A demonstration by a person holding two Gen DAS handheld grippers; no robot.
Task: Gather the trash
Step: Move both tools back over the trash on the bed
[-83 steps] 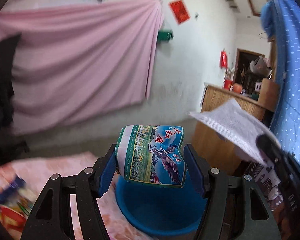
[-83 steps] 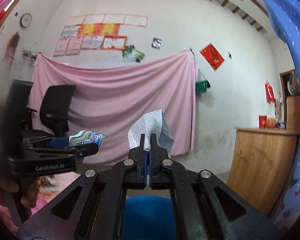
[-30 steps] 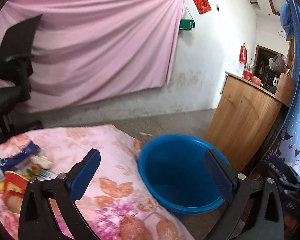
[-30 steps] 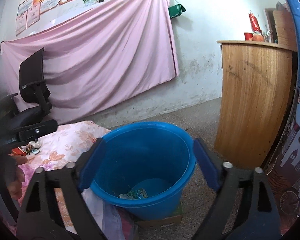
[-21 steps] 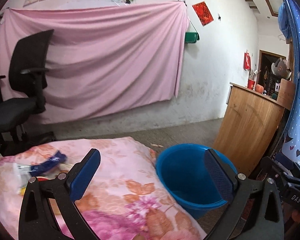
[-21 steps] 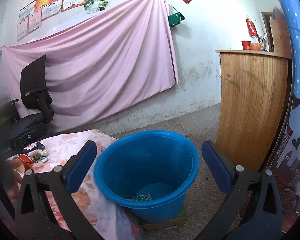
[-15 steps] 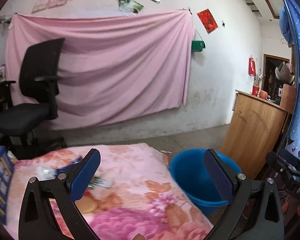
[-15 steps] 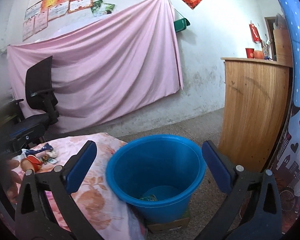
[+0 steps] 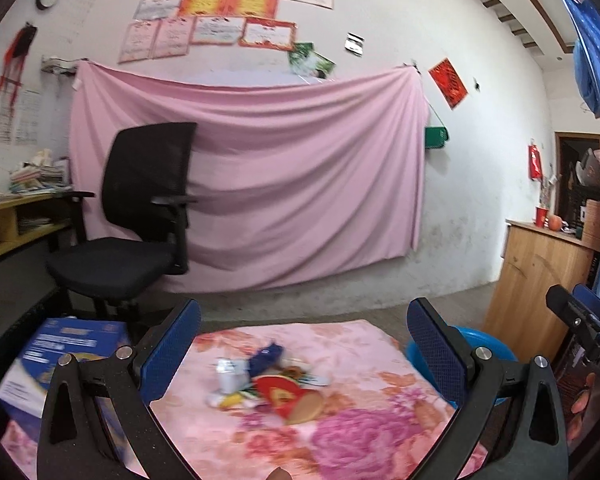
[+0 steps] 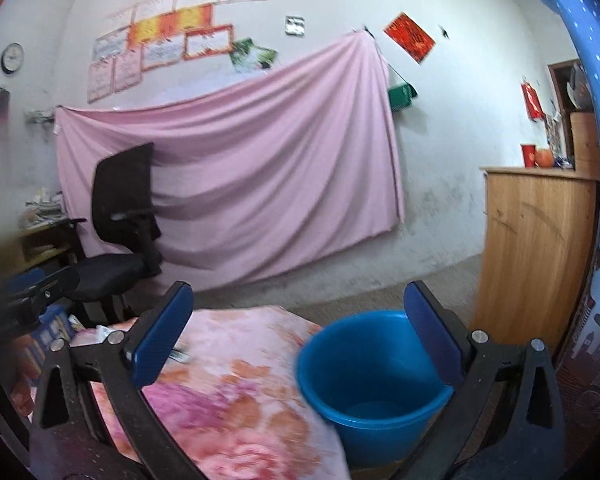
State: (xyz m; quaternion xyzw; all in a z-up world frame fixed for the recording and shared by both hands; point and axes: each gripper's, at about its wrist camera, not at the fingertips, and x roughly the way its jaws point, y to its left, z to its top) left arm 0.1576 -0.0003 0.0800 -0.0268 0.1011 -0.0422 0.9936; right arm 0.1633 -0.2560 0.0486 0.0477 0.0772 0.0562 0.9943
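Nearest the cameras, both tools are empty. The left gripper (image 9: 302,348) has its jaws spread wide with nothing between them, facing a heap of trash (image 9: 268,380) that lies on the flowered cloth (image 9: 352,436) covering the counter. The right gripper (image 10: 296,336) is likewise released and carries nothing; it points between the cloth's edge and the blue bucket (image 10: 374,384), which stands on the floor just beside the counter.

Judging by this, the collecting is partway at best. The heap is untouched: a red carton (image 9: 278,394) tipped on its side, a round brown disc (image 9: 306,410) touching it, a small white packet (image 9: 230,374), a dark blue wrapper (image 9: 264,354) and some yellowish scraps too blurred to name. All of these have yet to go into the bucket. What little of the bucket's inside shows looks bare, though most of its bottom is hidden by its near wall.

On the left end of the counter sits a blue box (image 9: 66,354) with print too smeared to read. On the body of the right tool, seen at the edge of the left view, the letters "DA" can be made out and nothing more.

Farther back, a black chair (image 9: 140,220) stands before a pink sheet (image 9: 300,184), and the certificates and red poster (image 9: 447,83) on the wall are too small to read.
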